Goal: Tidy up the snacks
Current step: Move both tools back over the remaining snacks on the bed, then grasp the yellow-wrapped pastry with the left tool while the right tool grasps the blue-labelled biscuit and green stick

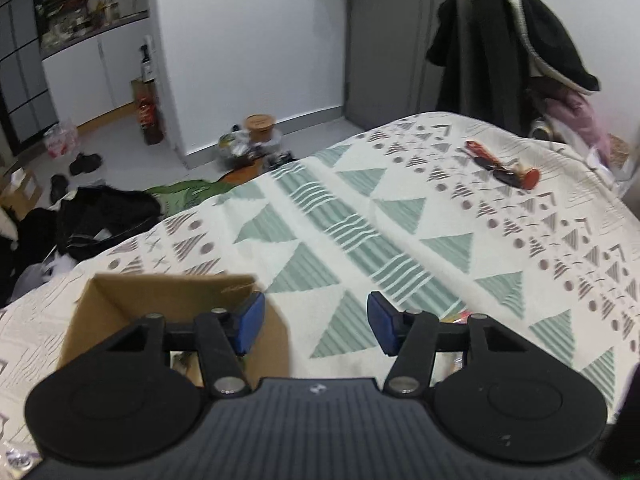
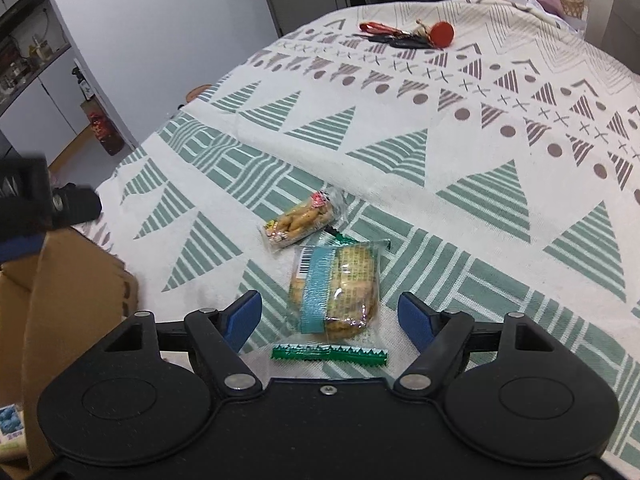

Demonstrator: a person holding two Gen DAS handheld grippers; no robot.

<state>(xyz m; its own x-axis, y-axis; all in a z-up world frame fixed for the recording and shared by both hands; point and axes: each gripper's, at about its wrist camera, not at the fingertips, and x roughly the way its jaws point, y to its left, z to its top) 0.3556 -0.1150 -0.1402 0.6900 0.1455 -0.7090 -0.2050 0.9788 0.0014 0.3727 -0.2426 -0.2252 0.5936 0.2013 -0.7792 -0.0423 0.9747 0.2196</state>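
Jaws on my right gripper stand released, straddling the cracker packet on the bedspread; a smaller snack packet lies just beyond. My left gripper is spread wide, empty, beside the cardboard box.

Even, cool indoor light; soft focus and heavy fisheye bend.

The light falls flat from above, leaving the bedspread evenly bright with hardly a shadow, only a faint dark edge under the snack packs. Small glints sit on their clear wrappers. Both views are slightly smeared, the left one more so; the box looks fuzzy. Walls and the bed's edge bow hard toward the corners, which go black. The far shelves are dim and mushy.
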